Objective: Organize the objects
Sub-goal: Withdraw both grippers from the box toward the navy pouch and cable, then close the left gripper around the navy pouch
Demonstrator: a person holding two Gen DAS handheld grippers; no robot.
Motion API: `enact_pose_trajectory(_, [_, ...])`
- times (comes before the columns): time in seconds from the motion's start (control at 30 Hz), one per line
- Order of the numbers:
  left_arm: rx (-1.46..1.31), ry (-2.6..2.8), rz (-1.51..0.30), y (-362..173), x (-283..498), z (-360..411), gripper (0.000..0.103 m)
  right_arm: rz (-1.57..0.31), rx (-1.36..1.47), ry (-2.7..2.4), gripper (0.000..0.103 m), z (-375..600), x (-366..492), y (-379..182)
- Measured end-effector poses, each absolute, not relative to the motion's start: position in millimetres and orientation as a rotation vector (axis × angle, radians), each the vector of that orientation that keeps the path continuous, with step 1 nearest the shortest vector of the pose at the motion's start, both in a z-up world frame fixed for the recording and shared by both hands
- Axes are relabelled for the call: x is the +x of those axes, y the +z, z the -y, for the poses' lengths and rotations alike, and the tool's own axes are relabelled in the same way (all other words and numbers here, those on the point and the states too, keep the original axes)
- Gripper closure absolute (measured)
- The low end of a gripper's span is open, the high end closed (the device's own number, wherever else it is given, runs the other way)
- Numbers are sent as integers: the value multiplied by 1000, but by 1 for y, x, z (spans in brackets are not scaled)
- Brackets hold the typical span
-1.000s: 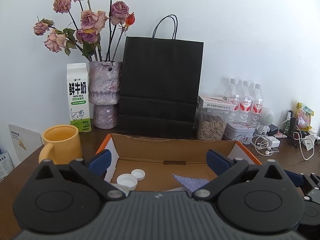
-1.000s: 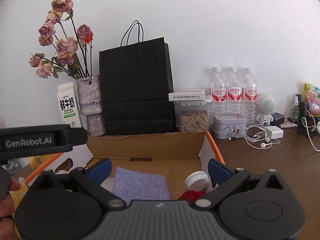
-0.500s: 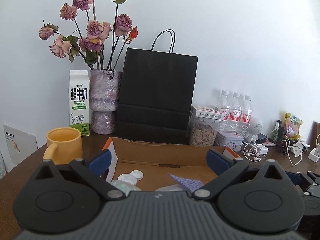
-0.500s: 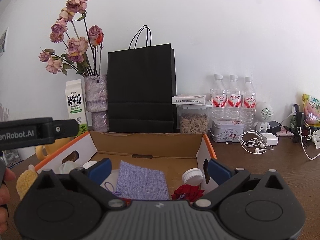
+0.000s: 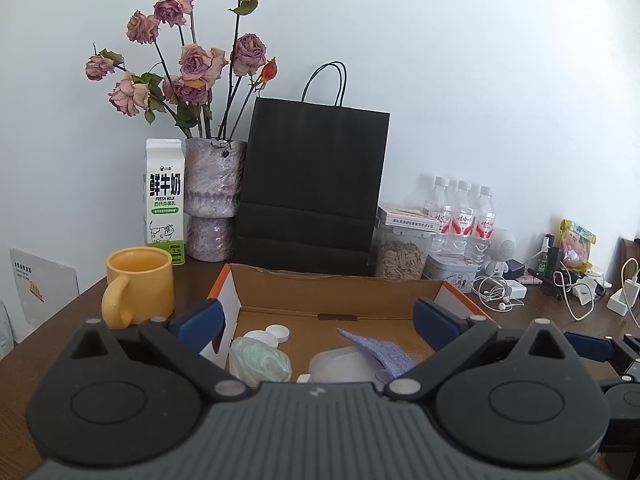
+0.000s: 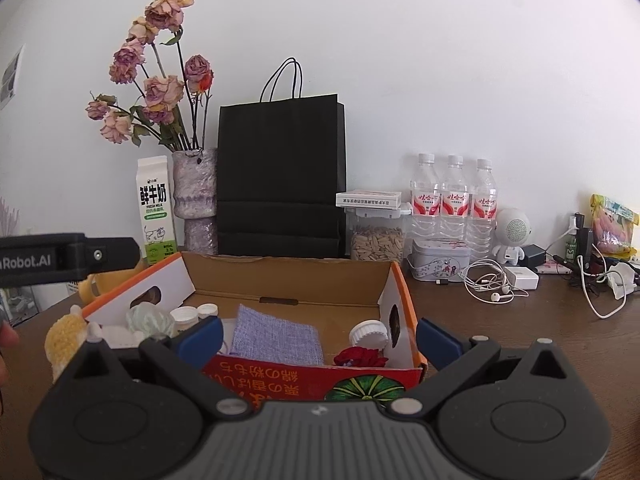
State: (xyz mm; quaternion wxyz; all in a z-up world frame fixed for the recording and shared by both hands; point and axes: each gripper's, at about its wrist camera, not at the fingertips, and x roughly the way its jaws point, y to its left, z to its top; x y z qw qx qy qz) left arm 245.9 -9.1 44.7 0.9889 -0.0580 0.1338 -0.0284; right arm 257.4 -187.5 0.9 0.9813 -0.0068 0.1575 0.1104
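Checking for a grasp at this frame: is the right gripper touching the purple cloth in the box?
Apart. The right wrist view shows the right gripper open and empty, the purple cloth lying flat in the cardboard box beyond its fingertips.

The cardboard box is brown inside with orange-edged white end flaps and a red front printed with a green pumpkin; a lilac woven cloth lies in it. The mug is yellow, the paper bag black, the desk dark brown

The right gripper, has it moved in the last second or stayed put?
Yes. The right gripper has pulled back and up: the cardboard box sits farther off, its printed front wall now showing.
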Motion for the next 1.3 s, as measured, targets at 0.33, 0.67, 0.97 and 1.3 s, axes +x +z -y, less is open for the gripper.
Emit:
enact_pose_trajectory(0.33, [-113, -32, -307, 45, 217, -2, 0, -325, 3, 228, 0, 201, 228, 4])
enact_pose_trajectory(0.67, [-79, -16, -378, 37, 185, -14, 0, -376, -17, 244, 0, 208, 196, -5])
enact_pose_trajectory(0.97, [-75, -37, -474, 21, 170, -18, 0, -430, -39, 224, 0, 217, 174, -18])
enact_pose_trajectory(1.3, [-83, -91, -584, 2, 178, -9, 0, -475, -62, 193, 0, 233, 173, -28])
